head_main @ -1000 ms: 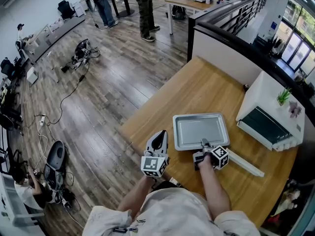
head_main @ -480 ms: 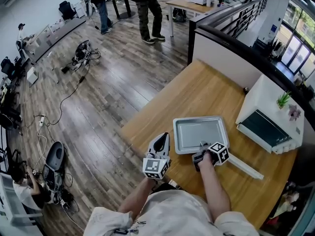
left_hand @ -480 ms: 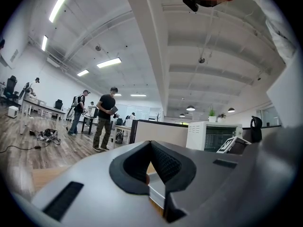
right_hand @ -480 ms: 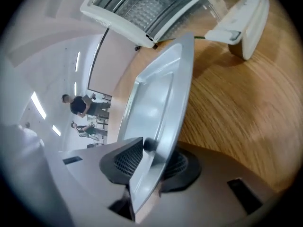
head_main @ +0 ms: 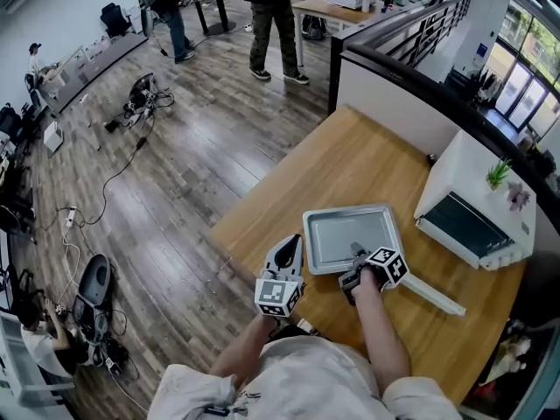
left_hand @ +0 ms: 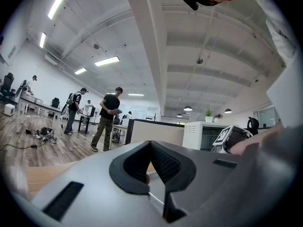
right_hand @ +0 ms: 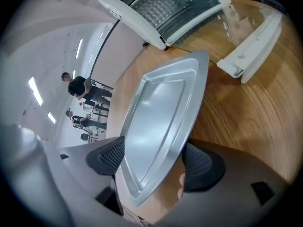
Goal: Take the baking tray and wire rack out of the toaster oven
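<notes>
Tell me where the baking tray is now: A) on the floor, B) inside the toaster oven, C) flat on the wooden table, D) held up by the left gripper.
C: the baking tray lies flat on the table, outside the toaster oven; the right gripper's jaws have just been opening astride its rim.

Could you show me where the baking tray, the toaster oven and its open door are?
baking tray (head_main: 337, 233): head view, bare flat bottom.
toaster oven (head_main: 462, 166): head view, white top.
oven door (head_main: 433, 293): head view, white handle bar.
</notes>
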Motion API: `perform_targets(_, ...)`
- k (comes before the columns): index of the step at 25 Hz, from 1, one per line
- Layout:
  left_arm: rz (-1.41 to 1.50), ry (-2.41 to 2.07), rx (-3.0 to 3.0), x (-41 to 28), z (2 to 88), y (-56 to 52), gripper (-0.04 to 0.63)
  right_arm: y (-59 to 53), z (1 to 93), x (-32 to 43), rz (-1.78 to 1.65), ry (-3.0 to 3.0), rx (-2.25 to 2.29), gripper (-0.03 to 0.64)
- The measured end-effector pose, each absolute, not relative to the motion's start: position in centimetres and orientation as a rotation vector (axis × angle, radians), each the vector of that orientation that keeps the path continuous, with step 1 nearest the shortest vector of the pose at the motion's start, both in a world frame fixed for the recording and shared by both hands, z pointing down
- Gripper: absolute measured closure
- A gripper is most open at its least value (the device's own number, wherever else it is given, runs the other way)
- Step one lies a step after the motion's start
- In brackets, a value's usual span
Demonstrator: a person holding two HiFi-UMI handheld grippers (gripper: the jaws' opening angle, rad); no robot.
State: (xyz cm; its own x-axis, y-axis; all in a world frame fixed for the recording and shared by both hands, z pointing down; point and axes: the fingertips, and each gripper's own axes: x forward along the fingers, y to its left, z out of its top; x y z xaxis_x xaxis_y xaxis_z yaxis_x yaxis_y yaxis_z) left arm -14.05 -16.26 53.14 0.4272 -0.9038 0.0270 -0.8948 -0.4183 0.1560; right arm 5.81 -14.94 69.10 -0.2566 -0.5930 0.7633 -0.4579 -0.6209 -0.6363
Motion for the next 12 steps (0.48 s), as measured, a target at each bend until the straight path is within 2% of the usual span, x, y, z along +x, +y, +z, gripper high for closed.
perform_targets(12,-0.118,-1.551,2.577,-12.3,52.2,-16.8,0.581,-12.8,66.6,7.8,-1.916,1.342,-1.867,0.235)
